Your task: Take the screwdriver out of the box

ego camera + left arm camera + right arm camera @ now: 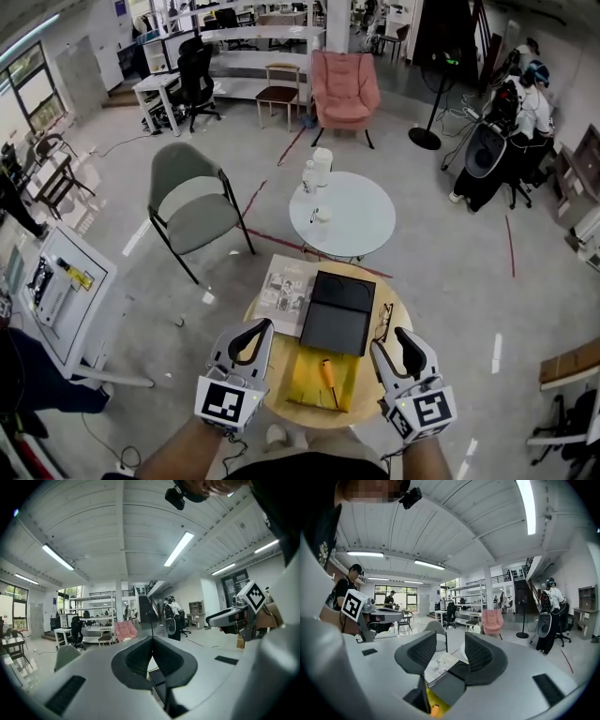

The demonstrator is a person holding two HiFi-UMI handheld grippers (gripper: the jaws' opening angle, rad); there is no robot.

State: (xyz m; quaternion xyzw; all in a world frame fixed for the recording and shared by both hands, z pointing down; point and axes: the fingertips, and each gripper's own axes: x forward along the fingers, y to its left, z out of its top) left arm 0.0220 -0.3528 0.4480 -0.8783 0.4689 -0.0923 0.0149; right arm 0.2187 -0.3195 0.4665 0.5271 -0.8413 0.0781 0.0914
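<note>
On a small round wooden table [270, 375] lies an open box [305, 380] with a yellow inside, its black lid [337, 314] folded back. An orange-handled screwdriver [329, 374] rests in the yellow tray, and a bit of its handle [435, 710] shows low in the right gripper view. My left gripper [255, 328] hovers at the box's left side, its jaws shut together [152, 639] with nothing between them. At the box's right side my right gripper [405, 336] hangs open [451, 651], empty, pointing over the lid [450, 686].
A printed leaflet [286, 291] lies on the table left of the lid, and spectacles [385, 321] to its right. Beyond stand a white round table [356, 225] with a jug [320, 169], a grey chair [192, 206] and a white cabinet [61, 291] at the left.
</note>
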